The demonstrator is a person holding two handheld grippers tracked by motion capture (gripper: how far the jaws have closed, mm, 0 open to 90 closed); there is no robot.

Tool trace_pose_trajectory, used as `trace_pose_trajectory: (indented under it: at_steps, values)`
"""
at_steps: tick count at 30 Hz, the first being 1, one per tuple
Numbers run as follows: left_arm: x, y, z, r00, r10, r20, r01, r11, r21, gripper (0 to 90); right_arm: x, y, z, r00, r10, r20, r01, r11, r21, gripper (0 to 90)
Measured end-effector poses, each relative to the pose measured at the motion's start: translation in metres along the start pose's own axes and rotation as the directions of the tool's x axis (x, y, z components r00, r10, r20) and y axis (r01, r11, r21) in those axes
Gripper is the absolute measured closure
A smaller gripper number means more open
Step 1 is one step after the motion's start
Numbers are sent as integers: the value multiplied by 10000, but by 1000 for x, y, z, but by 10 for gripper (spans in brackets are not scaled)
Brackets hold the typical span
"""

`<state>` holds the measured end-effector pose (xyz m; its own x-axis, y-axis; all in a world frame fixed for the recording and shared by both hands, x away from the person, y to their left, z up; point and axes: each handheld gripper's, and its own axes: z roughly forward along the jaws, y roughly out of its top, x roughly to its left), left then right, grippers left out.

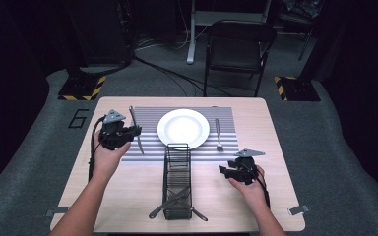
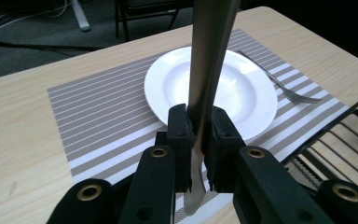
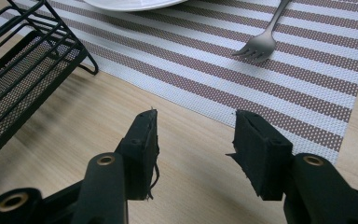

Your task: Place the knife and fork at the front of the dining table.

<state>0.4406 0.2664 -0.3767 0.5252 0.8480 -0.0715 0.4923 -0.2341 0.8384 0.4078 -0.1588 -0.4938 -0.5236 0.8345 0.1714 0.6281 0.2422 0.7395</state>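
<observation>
Left gripper [image 1: 137,131]: you hold it clamped on the knife [image 2: 209,70], left of the plate [image 1: 183,128], for setting down.
Right gripper [image 3: 193,140]: jaws apart, empty, near the fork [image 3: 261,39].

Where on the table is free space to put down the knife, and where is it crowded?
The left tool grips the knife. Free: the striped mat left of the plate, and the bare wood at the table's left edge. Crowded: the middle, with the plate, the wire rack and, right of the plate, the fork.
</observation>
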Motion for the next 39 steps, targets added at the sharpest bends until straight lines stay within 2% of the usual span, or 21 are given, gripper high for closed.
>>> trace_pose_trajectory:
  at_steps: [8, 19, 22, 30, 32, 33, 34, 35, 39]
  values:
    - [13, -17, 4, 9989, -328, -339, 331, 9994, 100, 814, 0, 0, 0, 10000, -5, -10, 5, 10000, 4, 494]
    - [21, -34, 12, 9981, -419, -457, 436, 9984, 364, 814, 1, 0, 1, 10000, 70, -31, -70, 10000, 42, 494]
    - [22, -36, 15, 9980, -454, -435, 474, 9978, 455, 814, 1, 0, 1, 10000, 64, -29, -64, 10000, 47, 494]
    - [22, -34, 24, 9976, -484, -496, 500, 9983, 316, 814, 0, 0, 1, 10000, 15, -12, -15, 10000, 72, 494]
    - [23, -34, 26, 9965, -630, -543, 644, 9976, 242, 815, 0, 0, 1, 10000, 16, 7, -16, 10000, 75, 494]
    - [25, -34, 29, 9943, -874, -616, 885, 9960, 143, 816, 0, 0, 1, 10000, 12, -40, -12, 10000, 46, 494]
    - [25, -34, 29, 9943, -874, -616, 885, 9960, 143, 816, 0, 0, 1, 10000, 12, -40, -12, 10000, 46, 494]
    - [27, -34, 32, 9916, -1090, -695, 1097, 9939, 67, 816, 0, 0, 1, 10000, 7, -22, -7, 10000, 66, 494]
    - [29, -34, 38, 9883, -1271, -844, 1269, 9919, -76, 816, -1, -1, 1, 10000, 76, -27, -75, 9999, 90, 494]
